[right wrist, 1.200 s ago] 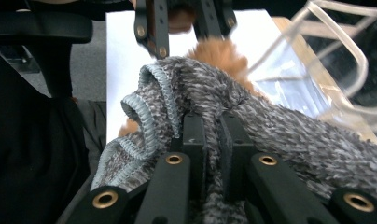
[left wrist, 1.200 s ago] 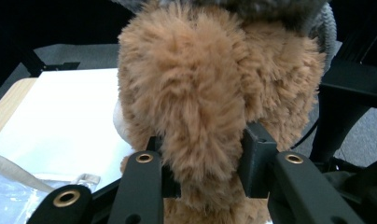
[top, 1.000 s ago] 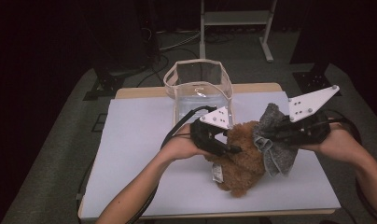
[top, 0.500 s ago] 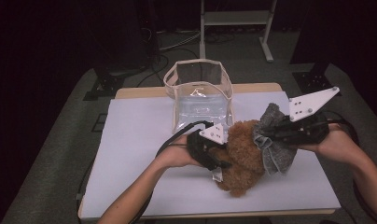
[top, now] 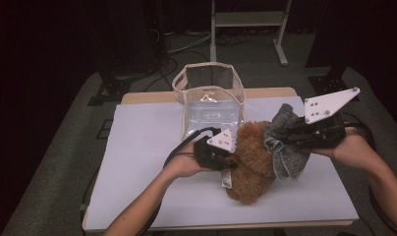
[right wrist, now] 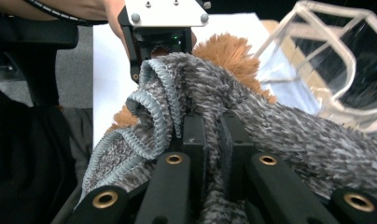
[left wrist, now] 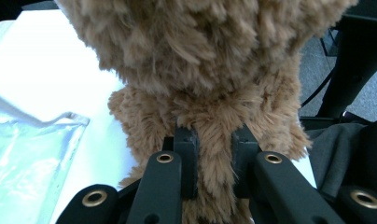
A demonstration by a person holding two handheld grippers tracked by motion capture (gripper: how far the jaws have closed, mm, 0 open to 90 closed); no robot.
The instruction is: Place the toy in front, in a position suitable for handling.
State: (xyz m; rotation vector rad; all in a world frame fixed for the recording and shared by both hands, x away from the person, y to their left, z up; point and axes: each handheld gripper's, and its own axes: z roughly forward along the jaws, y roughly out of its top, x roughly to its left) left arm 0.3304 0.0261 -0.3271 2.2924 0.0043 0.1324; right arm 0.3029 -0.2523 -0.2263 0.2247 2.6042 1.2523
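The white table [top: 147, 162] is carrying everything you are working on, with the clear plastic bag [top: 210, 101] standing open at its far edge. Lying just in front of that bag, near the middle of the table, the brown plush toy [top: 249, 164] is stretching toward you, a white label hanging at its left side. The grey knit garment [top: 285, 145] is draping against the toy's right side, touching the fur. You are bringing your left gripper [top: 225, 158] in from the toy's left, and its jaws, having just been closing, are now pinching a tuft of the brown fur [left wrist: 214, 140] between the pads. You are holding your right gripper [top: 285, 133] at the garment's upper edge, its jaws clamped tight on a fold of the grey knit [right wrist: 210, 102] near the ribbed blue-grey hem. From the right gripper view, your left gripper's grey plate is showing just beyond the garment, with the bag off to the right
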